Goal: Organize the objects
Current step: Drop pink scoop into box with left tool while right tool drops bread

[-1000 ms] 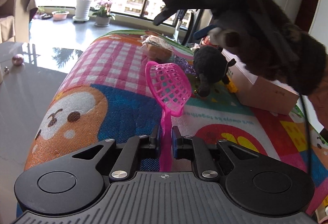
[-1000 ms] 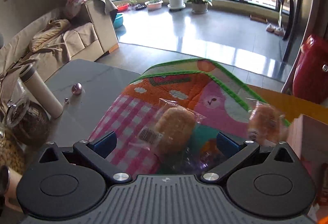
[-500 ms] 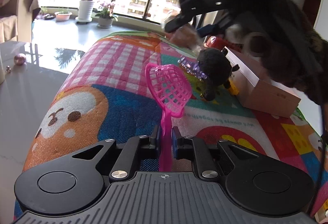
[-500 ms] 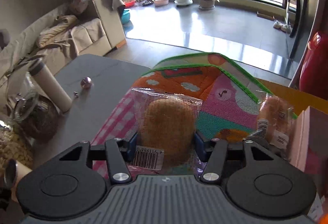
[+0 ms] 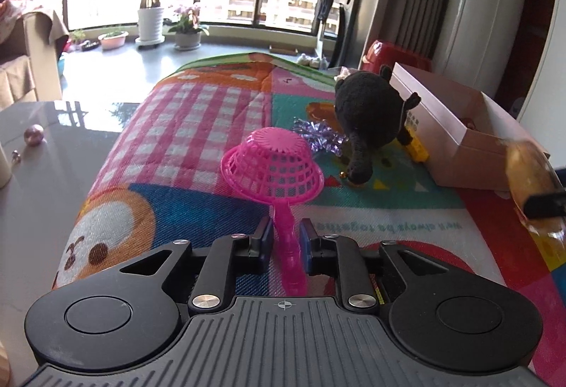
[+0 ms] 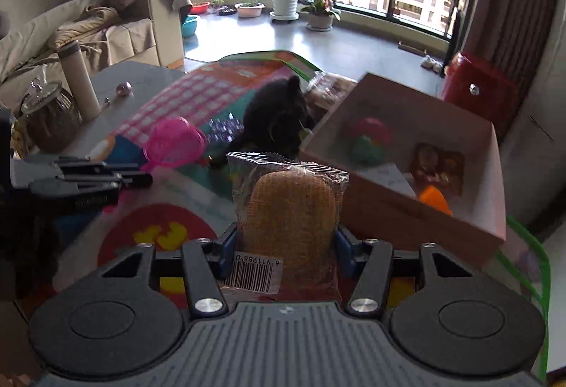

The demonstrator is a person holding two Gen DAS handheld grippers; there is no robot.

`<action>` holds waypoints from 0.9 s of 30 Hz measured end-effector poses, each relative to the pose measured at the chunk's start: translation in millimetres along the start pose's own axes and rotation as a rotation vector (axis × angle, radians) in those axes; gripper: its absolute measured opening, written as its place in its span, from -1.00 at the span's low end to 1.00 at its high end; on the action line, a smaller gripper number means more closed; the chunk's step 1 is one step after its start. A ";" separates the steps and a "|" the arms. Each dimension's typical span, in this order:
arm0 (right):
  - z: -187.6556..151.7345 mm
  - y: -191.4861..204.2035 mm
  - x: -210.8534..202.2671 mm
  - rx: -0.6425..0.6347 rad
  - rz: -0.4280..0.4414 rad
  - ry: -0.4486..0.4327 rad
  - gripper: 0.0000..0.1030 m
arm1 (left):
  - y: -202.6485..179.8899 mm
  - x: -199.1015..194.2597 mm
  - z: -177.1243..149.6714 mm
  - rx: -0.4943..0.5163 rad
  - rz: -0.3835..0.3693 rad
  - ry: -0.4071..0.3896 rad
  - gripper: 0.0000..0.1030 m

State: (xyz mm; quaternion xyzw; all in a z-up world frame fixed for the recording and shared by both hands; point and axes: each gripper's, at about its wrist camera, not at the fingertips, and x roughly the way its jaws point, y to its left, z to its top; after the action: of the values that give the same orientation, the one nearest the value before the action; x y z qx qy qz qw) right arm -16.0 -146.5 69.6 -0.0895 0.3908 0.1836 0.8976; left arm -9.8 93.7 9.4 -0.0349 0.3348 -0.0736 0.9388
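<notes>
left gripper [image 5: 286, 240]: jaws opening, sieve [image 5: 274, 167] handle between them, pads barely off it
right gripper [image 6: 283, 247]: clamped on bread [image 6: 290, 210], beside box [image 6: 406, 210]
step: carrying bread to box
next: lift over rim, drop in

Beside the one cardboard box [image 6: 406, 210]: two wrapped buns [image 6: 286, 210], one pink strainer [image 5: 274, 167], one black plush toy [image 5: 371, 114].
</notes>
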 end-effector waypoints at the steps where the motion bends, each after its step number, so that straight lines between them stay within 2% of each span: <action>1: -8.9 -5.3 -1.1 0.016 -0.009 0.015 0.05 | -3.0 1.2 0.6 0.008 0.015 0.002 -0.59; 6: -52.0 -27.0 -9.0 0.090 -0.058 0.041 0.05 | -13.7 -0.4 -0.2 0.036 0.043 0.014 -0.66; 11: -69.3 -45.1 -22.7 0.153 -0.075 0.015 0.05 | -37.1 -23.6 -2.0 0.126 -0.052 0.070 -0.70; 14: -78.4 -50.9 -34.2 0.175 -0.080 -0.015 0.05 | -55.9 -48.9 -0.3 0.184 -0.111 0.075 -0.70; 21: -94.5 -54.3 -61.2 0.201 -0.071 -0.083 0.05 | -99.9 -98.5 12.9 0.285 -0.200 0.029 -0.70; 27: -108.2 -57.5 -91.1 0.227 -0.088 -0.159 0.05 | -132.9 -119.5 49.9 0.364 -0.237 -0.092 -0.70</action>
State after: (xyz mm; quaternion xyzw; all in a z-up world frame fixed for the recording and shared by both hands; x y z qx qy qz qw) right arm -122.6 -255.8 64.1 0.0105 0.3325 0.1052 0.9372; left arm -84.9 -17.3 137.7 0.0926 0.2661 -0.2411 0.9287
